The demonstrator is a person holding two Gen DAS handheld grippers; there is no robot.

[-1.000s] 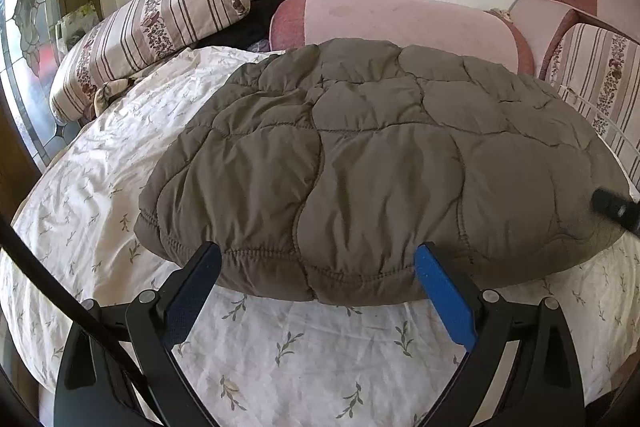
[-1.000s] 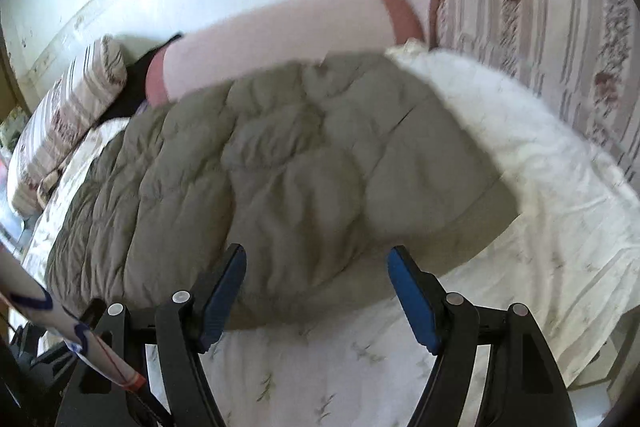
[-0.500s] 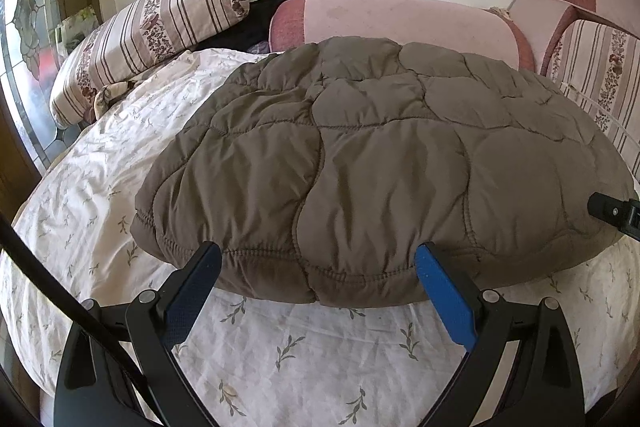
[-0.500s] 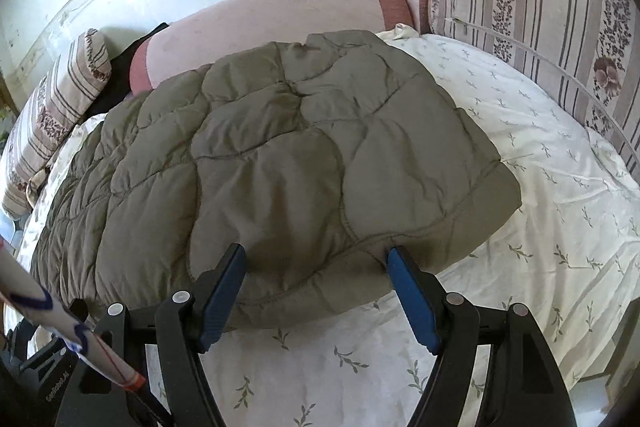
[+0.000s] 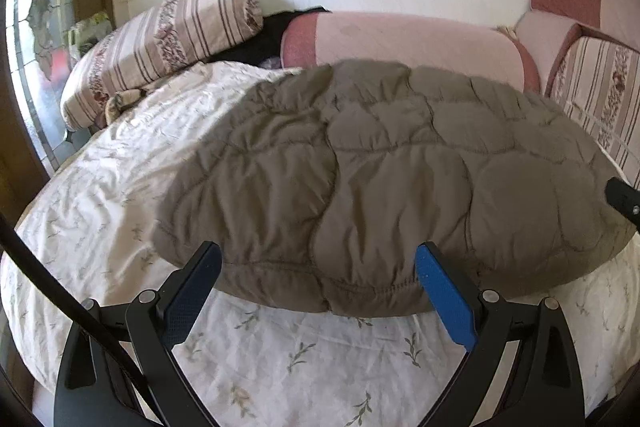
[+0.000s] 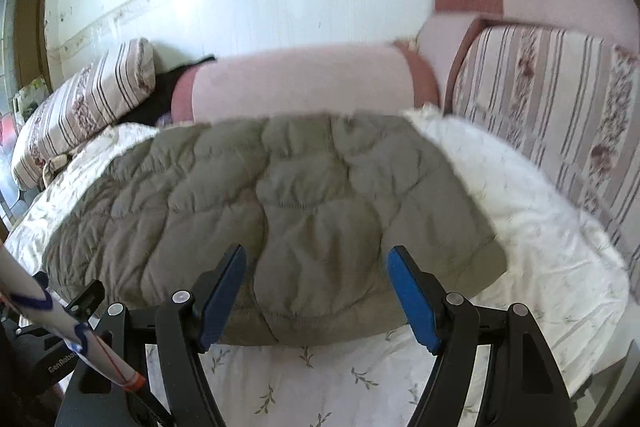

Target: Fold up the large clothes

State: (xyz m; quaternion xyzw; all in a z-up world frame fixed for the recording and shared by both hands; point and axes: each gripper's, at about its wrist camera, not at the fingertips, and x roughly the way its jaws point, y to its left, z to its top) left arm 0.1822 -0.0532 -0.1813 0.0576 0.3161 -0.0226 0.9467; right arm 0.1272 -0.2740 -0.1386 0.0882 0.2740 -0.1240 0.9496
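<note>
A large olive-brown quilted garment (image 5: 380, 179) lies folded flat on the bed's white floral sheet (image 5: 304, 355); it also shows in the right wrist view (image 6: 280, 211). My left gripper (image 5: 318, 291) is open and empty, its blue pads at the garment's near hem toward the left. My right gripper (image 6: 316, 291) is open and empty, its pads at the near hem toward the right corner. A black part of the right gripper shows at the right edge of the left wrist view (image 5: 622, 197).
A pink bolster (image 5: 404, 43) lies against the white wall behind the garment. A striped floral pillow (image 5: 160, 43) sits at the back left. Striped cushions (image 6: 560, 115) line the right side. The left gripper's body (image 6: 52, 347) is at the right view's lower left.
Both grippers have tilted up and the views are blurred by motion. The garment's near hem sits slightly closer to the pads. Both jaws stay open.
</note>
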